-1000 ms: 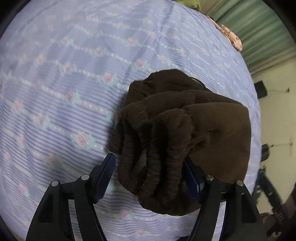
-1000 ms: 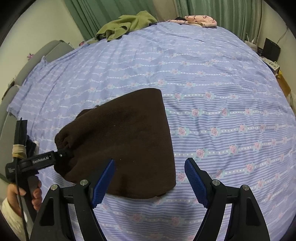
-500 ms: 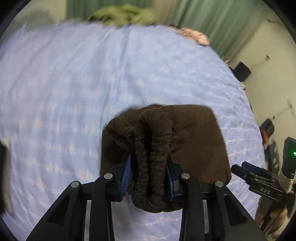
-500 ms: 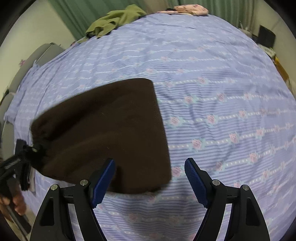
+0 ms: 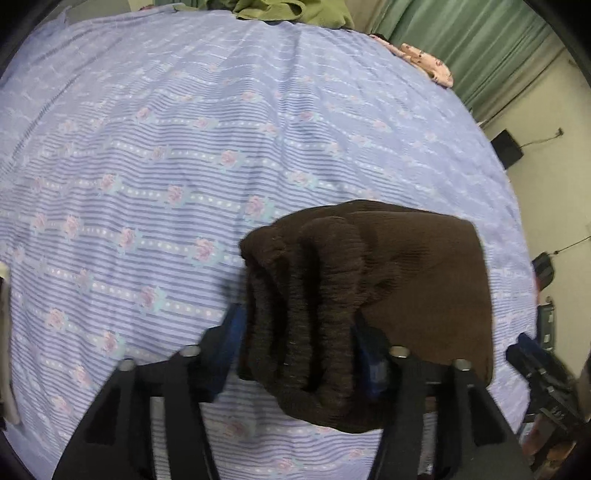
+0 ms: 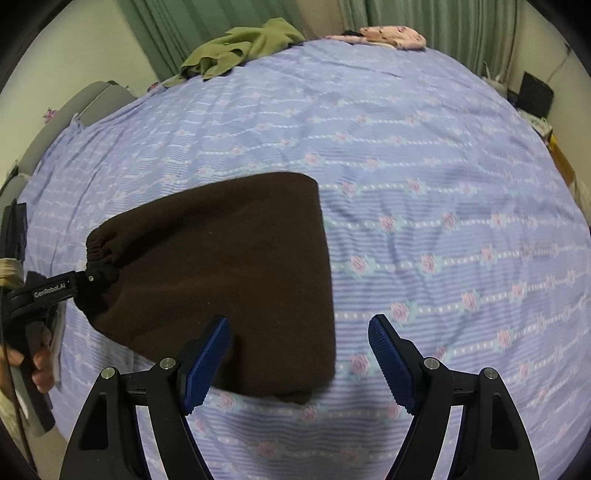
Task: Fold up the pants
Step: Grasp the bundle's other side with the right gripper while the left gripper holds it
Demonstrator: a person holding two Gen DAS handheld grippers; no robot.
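The folded dark brown corduroy pants (image 6: pixel 229 258) lie on the purple flowered bedsheet (image 6: pixel 424 166). My left gripper (image 5: pixel 299 347) is shut on the bunched elastic waistband (image 5: pixel 314 295) of the pants; it shows at the left of the right wrist view (image 6: pixel 88 277). My right gripper (image 6: pixel 299 354) is open and empty, just above the near right corner of the folded pants. In the left wrist view the rest of the pants (image 5: pixel 436 280) spreads flat to the right.
An olive green garment (image 6: pixel 243 44) and a pink patterned garment (image 6: pixel 391 35) lie at the far edge of the bed, before green curtains (image 6: pixel 424 18). A grey chair (image 6: pixel 92 99) stands at the left. Dark equipment (image 5: pixel 543 373) is beyond the bed's right edge.
My left gripper closed on the pants' waistband and has shifted it across the sheet. The right gripper stayed open, hovering over the pants' near corner.
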